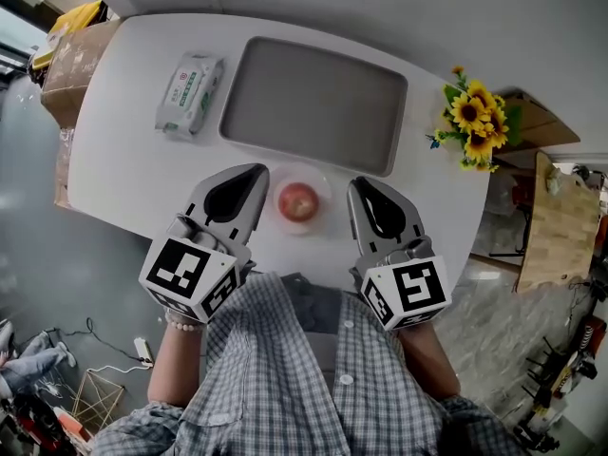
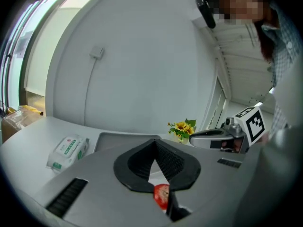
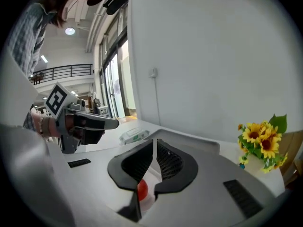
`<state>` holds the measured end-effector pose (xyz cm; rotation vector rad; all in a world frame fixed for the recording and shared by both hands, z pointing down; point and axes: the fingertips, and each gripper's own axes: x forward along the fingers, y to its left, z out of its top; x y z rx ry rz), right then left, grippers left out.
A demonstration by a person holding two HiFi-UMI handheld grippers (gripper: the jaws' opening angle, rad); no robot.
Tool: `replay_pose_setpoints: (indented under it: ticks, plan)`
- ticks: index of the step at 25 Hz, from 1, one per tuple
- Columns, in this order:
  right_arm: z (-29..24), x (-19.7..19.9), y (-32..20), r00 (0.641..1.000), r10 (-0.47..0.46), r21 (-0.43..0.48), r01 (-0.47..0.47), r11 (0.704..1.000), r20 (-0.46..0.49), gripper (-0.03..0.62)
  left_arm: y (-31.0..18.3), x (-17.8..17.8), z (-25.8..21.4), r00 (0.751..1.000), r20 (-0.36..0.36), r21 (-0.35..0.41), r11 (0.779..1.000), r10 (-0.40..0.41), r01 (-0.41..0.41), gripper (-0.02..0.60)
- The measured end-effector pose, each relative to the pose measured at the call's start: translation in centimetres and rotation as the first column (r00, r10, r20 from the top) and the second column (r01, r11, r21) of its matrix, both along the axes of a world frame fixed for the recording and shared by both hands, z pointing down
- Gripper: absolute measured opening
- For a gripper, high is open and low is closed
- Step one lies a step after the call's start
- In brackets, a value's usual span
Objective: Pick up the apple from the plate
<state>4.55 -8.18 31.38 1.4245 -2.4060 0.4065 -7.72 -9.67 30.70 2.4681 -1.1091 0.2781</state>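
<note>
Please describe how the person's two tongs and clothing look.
The left tongs and right tongs are grey wedge-shaped shells with black ribbed inner pads. Each carries a cube with black-and-white square markers. The person wears a grey-and-white checked shirt.

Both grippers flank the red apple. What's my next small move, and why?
Probably open the right gripper and angle it over the red apple: its jaws are shut, and the apple sits untouched on the small white plate.
</note>
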Motion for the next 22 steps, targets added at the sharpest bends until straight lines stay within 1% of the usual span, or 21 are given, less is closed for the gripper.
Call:
replay_pose_setpoints:
  ticks: [6, 10, 18, 22]
  plan:
    - [-3.7, -0.1, -0.9, 1.000, -0.026, 0.112, 0.026, 0.993, -0.003, 0.037, -0.4, 0.6, -2.9, 0.998, 0.057, 0.108, 0.994, -0.003, -0.003, 0.009]
    - [-5.3, -0.6, -1.0, 0.999, -0.048, 0.154, 0.046, 0.987, 0.008, 0.037, -0.4, 1.6, -4.0, 0.996, 0.084, 0.147, 0.989, 0.010, -0.022, 0.009]
    - [-5.3, -1.2, -1.1, 0.997, -0.076, 0.154, 0.074, 0.985, 0.006, 0.037, -0.5, 2.5, -4.1, 0.996, 0.089, 0.155, 0.987, 0.018, -0.031, 0.009]
    - [-5.4, -1.2, -1.1, 0.997, -0.071, 0.147, 0.066, 0.987, 0.030, 0.035, -0.5, 2.7, -4.0, 0.996, 0.087, 0.150, 0.988, 0.026, -0.039, 0.009]
